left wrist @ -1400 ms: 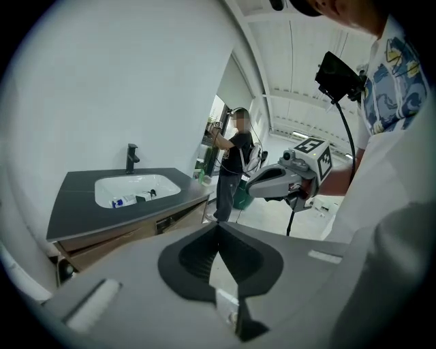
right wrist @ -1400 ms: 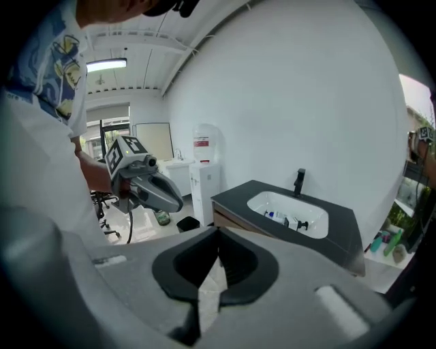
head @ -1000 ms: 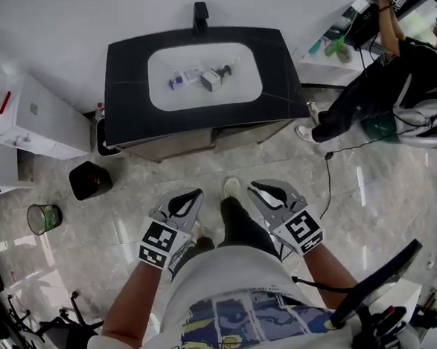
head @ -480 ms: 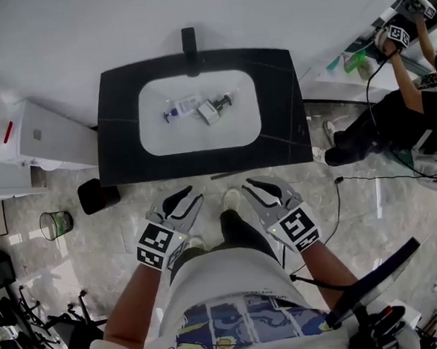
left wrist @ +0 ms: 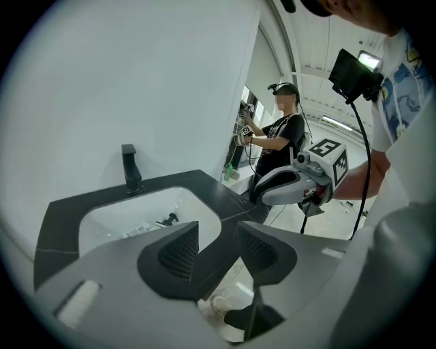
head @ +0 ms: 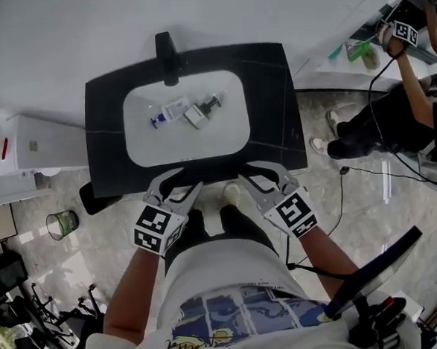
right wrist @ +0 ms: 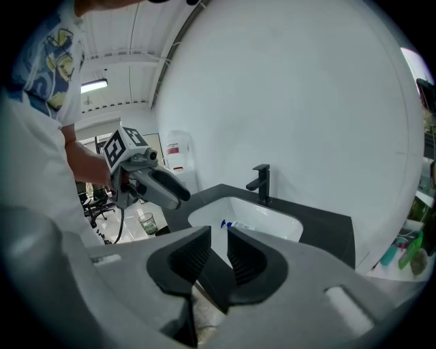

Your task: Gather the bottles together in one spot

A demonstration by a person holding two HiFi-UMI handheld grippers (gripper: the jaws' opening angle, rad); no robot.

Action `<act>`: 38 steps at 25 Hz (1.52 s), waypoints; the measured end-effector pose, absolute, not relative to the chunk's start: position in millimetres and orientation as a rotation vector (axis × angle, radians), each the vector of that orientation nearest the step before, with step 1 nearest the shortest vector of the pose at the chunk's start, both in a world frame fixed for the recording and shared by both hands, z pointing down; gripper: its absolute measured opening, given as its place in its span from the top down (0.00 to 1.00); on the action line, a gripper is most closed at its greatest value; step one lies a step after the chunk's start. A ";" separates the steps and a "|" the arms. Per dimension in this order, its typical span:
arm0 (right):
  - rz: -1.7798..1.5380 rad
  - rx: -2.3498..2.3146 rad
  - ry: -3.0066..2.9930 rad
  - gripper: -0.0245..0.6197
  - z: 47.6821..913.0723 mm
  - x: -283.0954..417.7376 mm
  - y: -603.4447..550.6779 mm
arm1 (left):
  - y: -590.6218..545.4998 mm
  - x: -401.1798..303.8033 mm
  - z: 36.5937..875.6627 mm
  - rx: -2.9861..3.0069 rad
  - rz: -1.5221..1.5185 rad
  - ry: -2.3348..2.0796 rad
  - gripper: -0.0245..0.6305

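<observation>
Bottles (head: 186, 111) lie together in the sink (head: 142, 145).
Left gripper (head: 180, 181) jaws have just been opening, empty; right gripper (head: 267, 172) jaws slightly apart, empty, by the tabletop (head: 103, 103) edge.

The counter (head: 104, 141) stood against the wall, with the basin (head: 223, 136) sunk in its middle and the faucet (head: 166, 58) at the basin's back rim, left of centre. The bottles (head: 186, 112) lay in the basin toward its back left. One lay at the left, a second just right of it, and a third behind and right of that, all close together. Left of the counter stood a cabinet (head: 41, 149). A bin (head: 90, 200) sat on the floor at the counter's front left corner, with a small container (head: 61, 224) further left. To the right, another person (head: 394, 120) stood at a shelf (head: 359, 48), well apart from the counter.
</observation>
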State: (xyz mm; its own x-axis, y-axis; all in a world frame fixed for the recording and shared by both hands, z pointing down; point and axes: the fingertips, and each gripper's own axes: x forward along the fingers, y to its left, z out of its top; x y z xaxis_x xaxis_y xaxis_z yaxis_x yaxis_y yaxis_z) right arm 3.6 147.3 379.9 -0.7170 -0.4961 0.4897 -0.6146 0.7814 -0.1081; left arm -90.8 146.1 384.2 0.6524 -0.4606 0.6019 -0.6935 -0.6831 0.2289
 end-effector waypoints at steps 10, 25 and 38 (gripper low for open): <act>0.407 0.963 -2.463 0.85 384.0 -7.8 125.7 | 94.4 -86.0 400.0 2.478 0.788 -0.767 0.69; 0.489 1.221 -2.294 0.85 389.0 -57.9 112.5 | 50.3 -123.3 423.3 2.576 0.835 -0.503 0.71; 0.531 1.123 -2.333 0.85 404.1 -39.8 66.3 | -4.0 -86.8 459.0 2.545 1.012 -0.635 0.73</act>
